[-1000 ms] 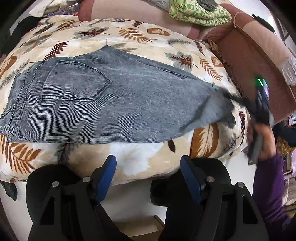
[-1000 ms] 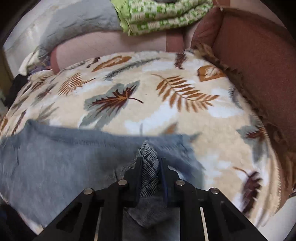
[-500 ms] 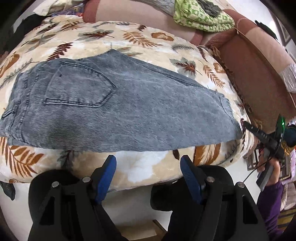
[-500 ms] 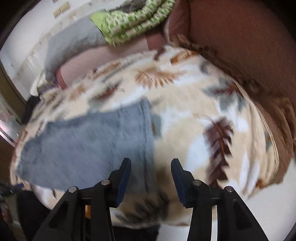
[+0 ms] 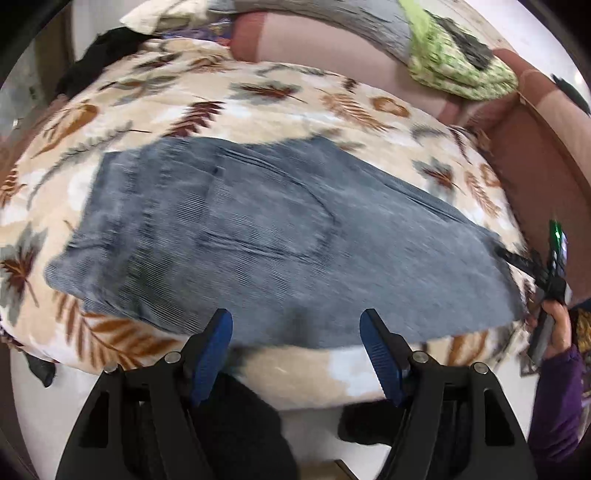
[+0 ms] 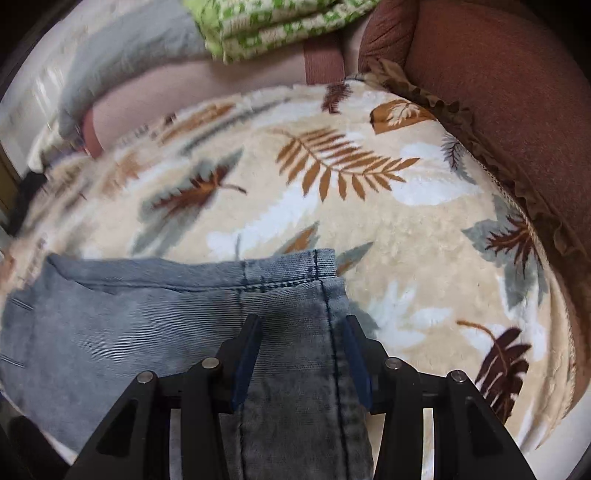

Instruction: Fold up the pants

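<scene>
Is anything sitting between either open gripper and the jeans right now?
Nothing visible. The left gripper is open at the near edge of the jeans with only leaf-print blanket around. The right gripper is open directly over the leg end. The green folded cloth lies far back, clear of both.

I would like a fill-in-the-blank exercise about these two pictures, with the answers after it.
1. The grey jeans lie on a blanket printed with ____.
2. The left gripper has its jaws ____.
3. The right gripper hovers over the jeans' ____ end.
4. The folded cloth on the sofa back is ____ and white.

Answers: leaves; open; hem; green
</scene>
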Tool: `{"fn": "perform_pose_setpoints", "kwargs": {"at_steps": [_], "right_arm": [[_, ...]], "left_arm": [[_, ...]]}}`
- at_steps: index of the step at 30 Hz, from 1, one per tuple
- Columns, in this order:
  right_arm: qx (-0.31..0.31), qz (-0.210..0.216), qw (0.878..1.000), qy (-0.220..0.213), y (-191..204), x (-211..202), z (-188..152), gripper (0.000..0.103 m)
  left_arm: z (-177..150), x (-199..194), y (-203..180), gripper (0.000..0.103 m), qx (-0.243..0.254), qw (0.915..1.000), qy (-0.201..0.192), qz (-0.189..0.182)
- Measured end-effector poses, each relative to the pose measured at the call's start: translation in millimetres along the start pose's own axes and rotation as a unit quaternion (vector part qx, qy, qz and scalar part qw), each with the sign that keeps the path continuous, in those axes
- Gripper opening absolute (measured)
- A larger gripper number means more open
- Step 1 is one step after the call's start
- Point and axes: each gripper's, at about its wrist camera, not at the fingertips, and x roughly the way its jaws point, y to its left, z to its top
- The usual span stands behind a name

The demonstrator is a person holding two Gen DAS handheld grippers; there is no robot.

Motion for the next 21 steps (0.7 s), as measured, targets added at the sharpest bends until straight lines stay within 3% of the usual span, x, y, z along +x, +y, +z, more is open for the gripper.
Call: {"fn": "perform_pose_setpoints", "kwargs": {"at_steps": [3,8,11,15,18,21], "right_arm": [[-0.02,-0.024,0.999,0.01,7,8,6,0.049],[-0.002,-0.015,1.0,0.021,-1,22,18,0.049],[0.019,-0.007,1.0,0.022,-7,25,21,0.052],[0.05,-0.012,0.999,0.017,-12,15,20,0.059],[0.069,0.002,0.997,-0.021,-13,-13,15,0.059],[0.069,0.025,0.996,-0.058,-6,-44,7,0.06]], "left_arm": [[12,7,27,0.072,-0.028,0.9992,-0.002,0.03],[29,21,76,0.072,-0.074,0.9938,0.001,0.083],[31,30,91,0.072,-0.094,0.9932,0.014,0.067],[31,44,85,0.073,-0.069,0.9931,0.016,0.093],[32,58,69,0.075,-0.018,0.9895,0.014,0.142],[41,58,66,0.075,-0.01,0.9881,0.031,0.15]]}}
